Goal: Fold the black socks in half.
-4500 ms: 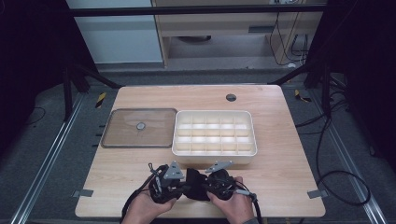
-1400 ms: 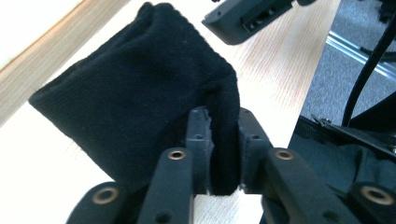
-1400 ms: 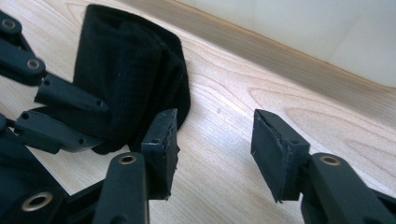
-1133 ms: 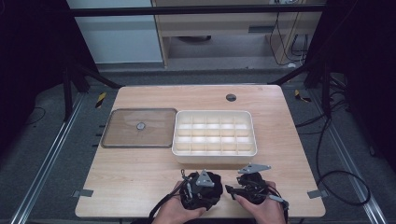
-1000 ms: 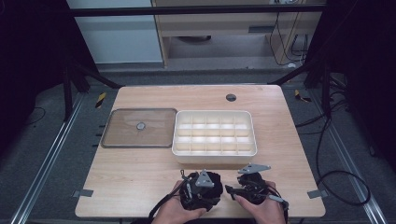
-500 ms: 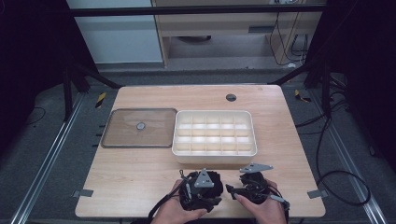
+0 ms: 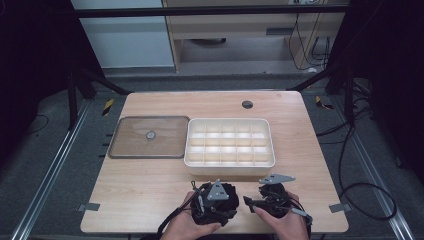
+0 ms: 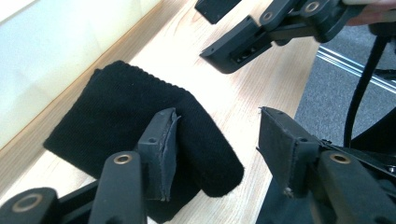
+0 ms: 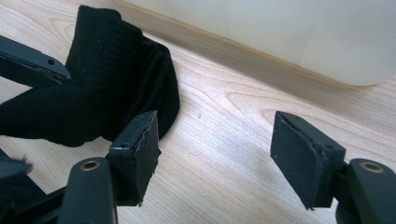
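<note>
Left gripper (image 7: 220,200) sits at 6 o'clock on the table (image 7: 150,185), over the black cloth (image 7: 227,192), just below the tray (image 7: 229,142); right gripper (image 7: 257,200) close at its 3 o'clock. Since 4.5 s ago both hands have shifted rightward. Left gripper view: jaws apart, one pad resting on the folded cloth (image 8: 140,121). Right gripper view: jaws apart over bare wood, cloth (image 9: 107,93) at 10 o'clock. Judgement: fold done, cloth released; lid (image 7: 150,137) untouched.

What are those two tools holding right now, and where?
Nothing is held. The left tool is open over the folded black cloth; the right tool is open over bare table beside the cloth.
</note>
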